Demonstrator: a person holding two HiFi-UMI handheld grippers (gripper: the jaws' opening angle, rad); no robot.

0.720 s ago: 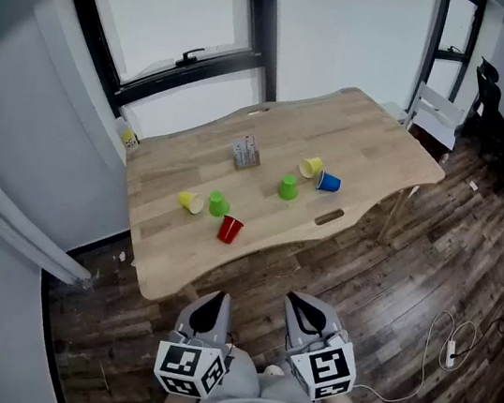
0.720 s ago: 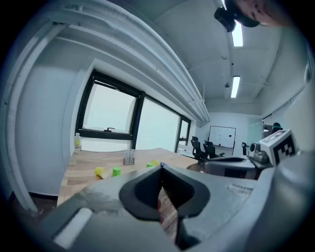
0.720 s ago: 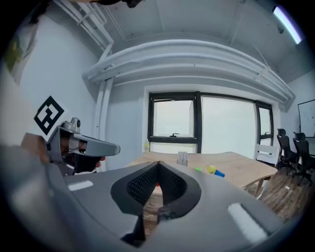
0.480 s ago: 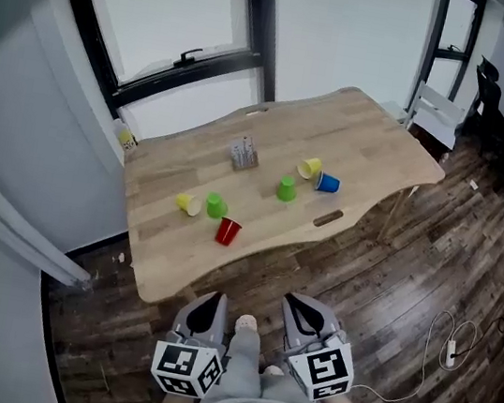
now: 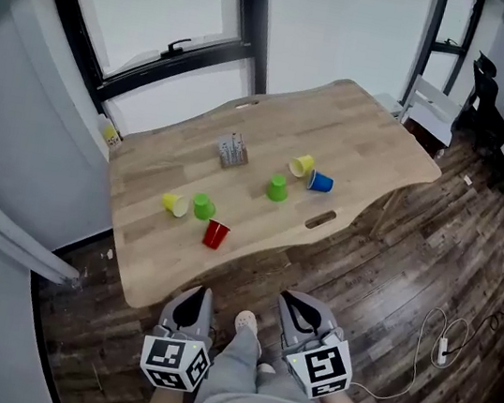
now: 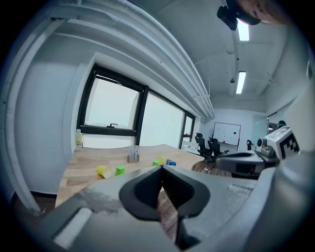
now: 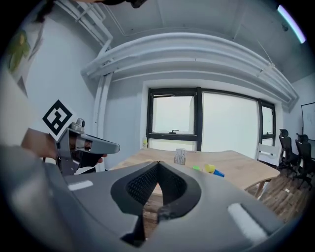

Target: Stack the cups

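- Cups: six in all, none stacked yet, all on the wooden table [image 5: 150, 260] in two loose groups of three.
- Left gripper [image 5: 196, 293], lower centre: jaws fully together, nothing between them. It is held short of the table, well apart from every cup.
- Right gripper [image 5: 291, 301], just right of it: also closed tight and empty, also short of the table.
- Red cup [image 5: 215, 234], one, standing, nearest the table's front edge.
- Green cup [image 5: 202, 206] and yellow cup [image 5: 174, 203], just behind the red one; the yellow lies on its side.
- Second green cup [image 5: 277, 187], standing, right of centre.
- Blue cup [image 5: 320, 182], one, and second yellow cup [image 5: 301, 165], both on their sides, close together.
- Tally: two green, two yellow, one red, one blue.
- Small box [image 5: 233, 150], one, behind the cups.
- Bottle [image 5: 109, 133], one, on the window sill, upper left.
- Risks, as judged: a cup lying on its side may roll off when nudged. Thin walls may crumple under a hard squeeze. Reaching for the blue cup may knock its yellow neighbour. The jaws must part before any grasp.
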